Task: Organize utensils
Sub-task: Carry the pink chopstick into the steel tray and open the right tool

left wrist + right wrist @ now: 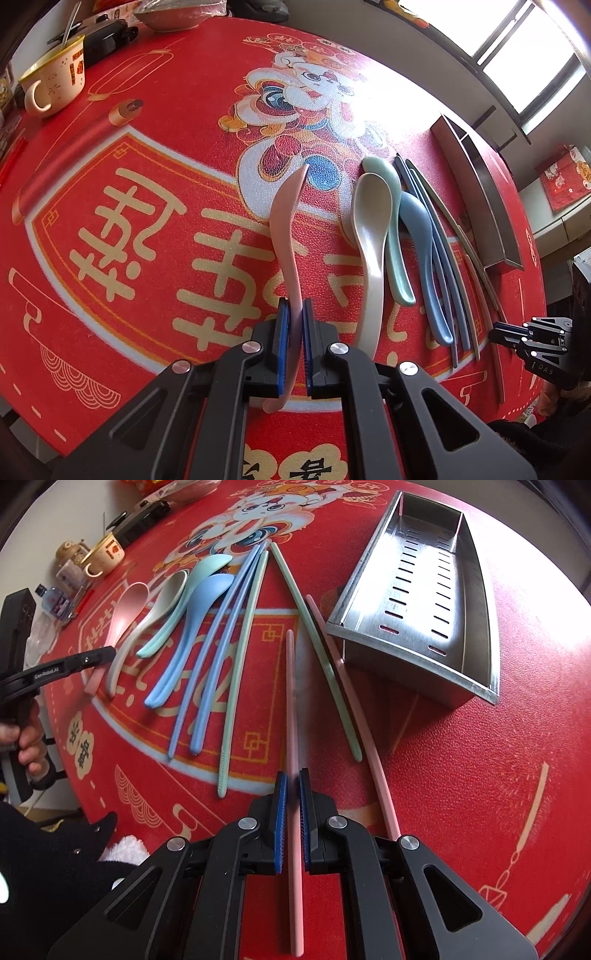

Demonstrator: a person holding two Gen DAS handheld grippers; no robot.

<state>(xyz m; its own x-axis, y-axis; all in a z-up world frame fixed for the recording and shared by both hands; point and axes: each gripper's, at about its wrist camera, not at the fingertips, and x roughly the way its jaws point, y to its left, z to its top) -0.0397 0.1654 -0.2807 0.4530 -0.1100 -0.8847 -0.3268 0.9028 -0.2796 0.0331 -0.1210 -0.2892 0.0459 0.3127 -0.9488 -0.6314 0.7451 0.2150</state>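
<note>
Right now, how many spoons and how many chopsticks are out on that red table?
Spoons: 4 (pink spoon, cream spoon, mint spoon, blue spoon)
Chopsticks: 6 (blue pair, mint pair, pink pair)
Total: 10

Handled mug (55, 83); red printed tablecloth (147, 206)

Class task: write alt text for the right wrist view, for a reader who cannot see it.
The right gripper is shut on a pink chopstick above a red printed tablecloth. An empty steel utensil tray stands to the right; a second pink chopstick, green and blue chopsticks and pastel spoons lie to the left.
</note>
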